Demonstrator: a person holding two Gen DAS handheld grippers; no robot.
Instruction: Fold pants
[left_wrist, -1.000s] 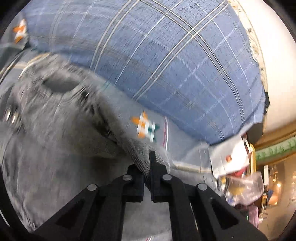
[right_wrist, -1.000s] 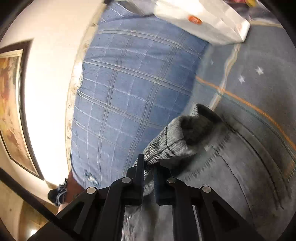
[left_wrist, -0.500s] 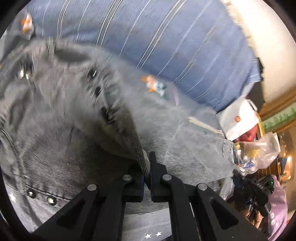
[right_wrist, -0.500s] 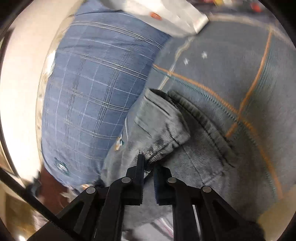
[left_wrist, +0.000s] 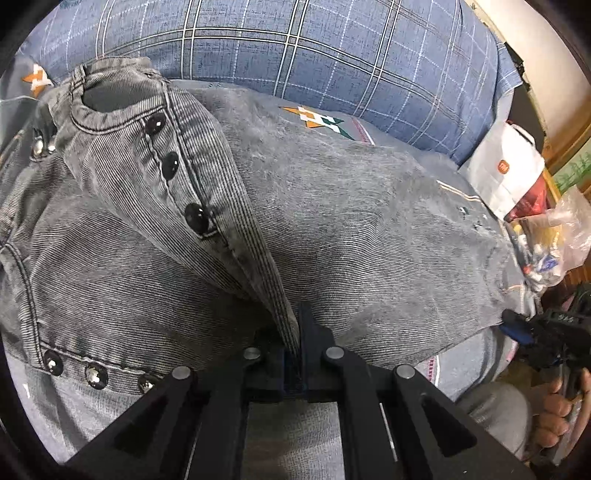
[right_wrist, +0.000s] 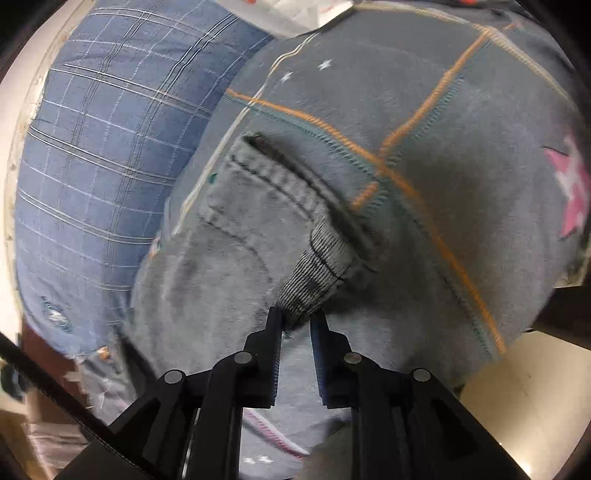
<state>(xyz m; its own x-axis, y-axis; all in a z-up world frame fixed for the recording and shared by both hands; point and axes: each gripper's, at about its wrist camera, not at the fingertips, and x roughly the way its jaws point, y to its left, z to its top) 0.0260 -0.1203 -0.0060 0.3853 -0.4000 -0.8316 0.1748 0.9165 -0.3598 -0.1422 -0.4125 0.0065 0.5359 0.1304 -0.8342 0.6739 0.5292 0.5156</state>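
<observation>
The pants lie folded on the bed beside the pillow; left gripper pinches their fold; right gripper, jaws just parting, frees the hem; risk: the left's tug could drag the fold askew.

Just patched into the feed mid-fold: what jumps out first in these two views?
Grey pants fill both views, spread over a grey patterned bedspread beside a blue plaid pillow. The left gripper is shut on the studded fly edge; the right gripper has just been opening, with a ribbed hem corner loose between its fingers.
</observation>
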